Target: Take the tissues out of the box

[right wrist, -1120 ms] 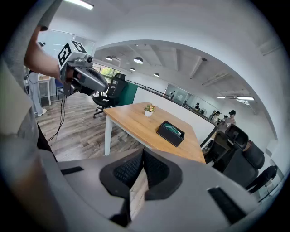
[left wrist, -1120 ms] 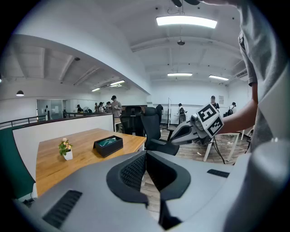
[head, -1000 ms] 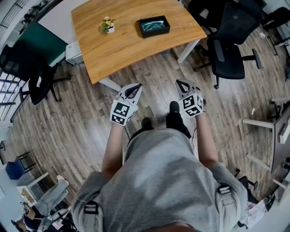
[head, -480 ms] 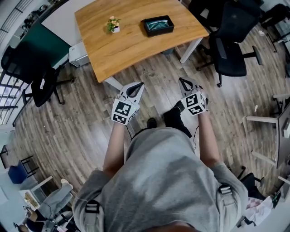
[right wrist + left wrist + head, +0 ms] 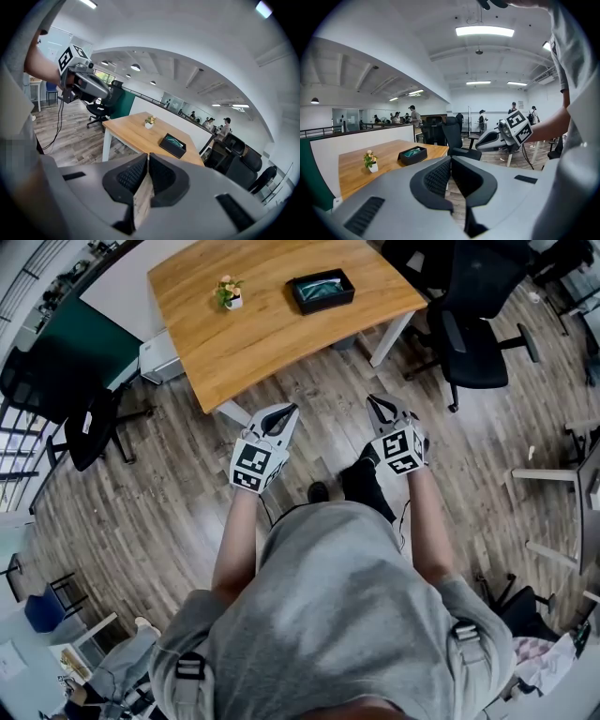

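A black tissue box (image 5: 320,290) with teal tissue showing at its top lies on the far right part of the wooden table (image 5: 262,343). It also shows in the left gripper view (image 5: 412,155) and the right gripper view (image 5: 172,145). Both grippers hang over the floor in front of the person, well short of the table. My left gripper (image 5: 292,409) is shut and empty. My right gripper (image 5: 372,399) looks shut, its jaws just starting to open, with nothing between them.
A small potted flower (image 5: 227,293) stands on the table left of the box. Black office chairs stand at the right (image 5: 473,334) and left (image 5: 80,418). A white cabinet (image 5: 155,357) sits beside the table's left leg. People stand in the far background.
The view has shifted slightly and both grippers sit a little nearer the table. One foot has stepped forward. The box has not moved.
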